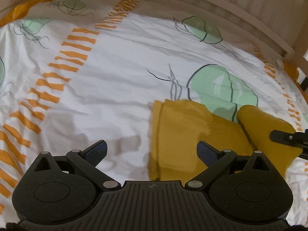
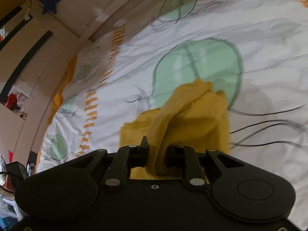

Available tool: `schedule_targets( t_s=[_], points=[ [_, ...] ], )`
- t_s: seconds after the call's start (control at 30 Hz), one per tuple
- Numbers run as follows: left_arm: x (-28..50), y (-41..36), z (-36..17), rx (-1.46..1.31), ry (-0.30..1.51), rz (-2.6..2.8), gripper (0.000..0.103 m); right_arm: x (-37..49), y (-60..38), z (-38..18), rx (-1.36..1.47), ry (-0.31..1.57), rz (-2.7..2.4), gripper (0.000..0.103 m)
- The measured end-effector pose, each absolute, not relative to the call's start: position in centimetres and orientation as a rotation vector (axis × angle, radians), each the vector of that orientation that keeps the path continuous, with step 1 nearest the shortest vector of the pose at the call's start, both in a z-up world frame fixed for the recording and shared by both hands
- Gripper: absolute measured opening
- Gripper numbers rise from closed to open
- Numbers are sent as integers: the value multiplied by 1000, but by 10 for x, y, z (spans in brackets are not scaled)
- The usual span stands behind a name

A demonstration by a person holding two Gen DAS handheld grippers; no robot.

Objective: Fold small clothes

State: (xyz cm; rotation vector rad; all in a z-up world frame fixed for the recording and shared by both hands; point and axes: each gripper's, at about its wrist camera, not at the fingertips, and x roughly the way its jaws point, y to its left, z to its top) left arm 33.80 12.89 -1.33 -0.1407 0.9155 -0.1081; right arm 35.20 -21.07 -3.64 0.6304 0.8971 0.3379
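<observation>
While the right gripper (image 2: pixel 156 151) pinches a fold of the mustard garment (image 1: pixel 179 134) above the bed (image 1: pixel 115 77), a fold is mid-way. Jaws spread, the left gripper (image 1: pixel 152 151) hovers nearby; next it should probably pin the cloth.

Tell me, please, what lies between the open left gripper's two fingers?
In the left wrist view, the left gripper frames bare white bedsheet, with the mustard garment's left edge reaching in by the right finger.

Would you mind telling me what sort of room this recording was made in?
Most likely a bedroom: a patterned duvet covers a bed with a pale wooden frame, and a blue star decoration hangs on the wall.
</observation>
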Motion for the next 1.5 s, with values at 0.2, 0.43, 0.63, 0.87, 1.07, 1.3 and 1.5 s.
schedule_targets(
  t_s=[0.2, 0.43, 0.63, 0.87, 1.07, 1.3, 1.5],
  points=[
    [341, 148, -10, -170, 913, -75, 100, 363, -164, -45, 628, 927, 383, 26],
    [343, 158, -13, -189, 929, -64, 100, 368, -125, -51, 545, 963, 393, 26],
    [344, 162, -15, -200, 936, -57, 100, 372, -99, -59, 502, 984, 426, 38],
    [345, 163, -17, -203, 939, -47, 100, 364, -105, -38, 572, 887, 538, 38],
    [345, 155, -20, -182, 943, -71, 100, 350, -129, -30, 490, 851, 470, 41],
    [342, 134, -26, -129, 954, -125, 100, 319, -124, -55, 371, 884, 477, 41],
    [340, 127, -30, -147, 963, -187, 100, 281, -98, -61, 243, 793, 539, 53]
  ],
)
